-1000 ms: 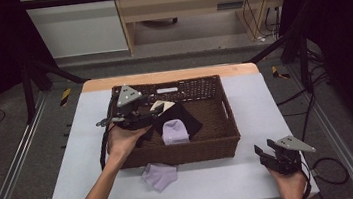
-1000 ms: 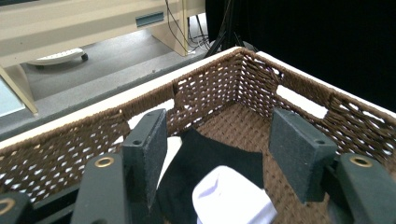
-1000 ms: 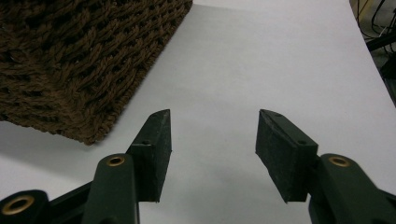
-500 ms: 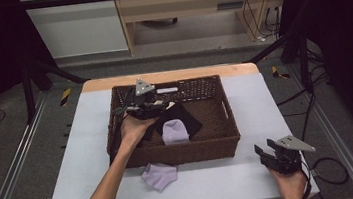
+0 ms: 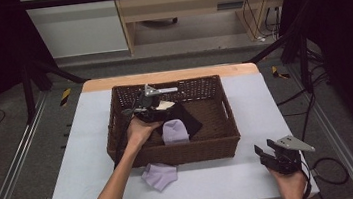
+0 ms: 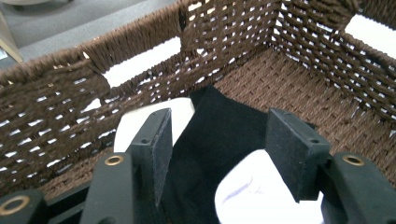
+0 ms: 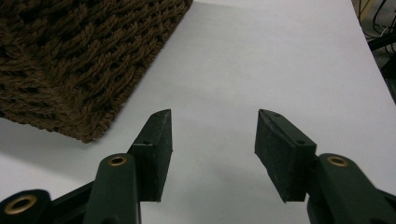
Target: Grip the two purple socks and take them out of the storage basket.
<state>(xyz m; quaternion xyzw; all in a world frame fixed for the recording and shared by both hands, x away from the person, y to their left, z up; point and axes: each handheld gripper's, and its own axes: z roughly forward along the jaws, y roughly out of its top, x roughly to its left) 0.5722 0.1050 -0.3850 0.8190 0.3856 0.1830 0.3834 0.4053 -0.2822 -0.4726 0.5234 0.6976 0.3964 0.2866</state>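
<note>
My left gripper [image 6: 217, 156] is down inside the wicker basket [image 5: 116, 119], its jaws wide apart and just easing inward, with the black cloth [image 6: 219, 126] lying between them but not yet pinched; the pads press on nothing. That black cloth lies on the basket floor near the far-left corner, with a white piece [image 6: 184, 109] tucked behind it against the wall and a lavender sock [image 5: 174, 131] resting on its near side. I judge the job here is to take one garment out of the basket, so I want to sink the jaws until the pads straddle a raised fold of the black cloth alone, then close squarely, keeping the pale fabric at my right jaw out of the bite so I don't drag two pieces up together. I should also stay off the woven wall, since a pad could snag in the weave. My right gripper [image 7: 212, 154] rests over the bare table [image 5: 214, 181] near the right front corner, jaws apart and empty, just beside the basket's corner. A second lavender sock [image 5: 160, 175] lies on the table in front of the basket. From above, my hand [image 5: 140, 131] covers where the jaws meet the cloth, and I cannot tell how much of the black cloth continues under the sock.
</note>
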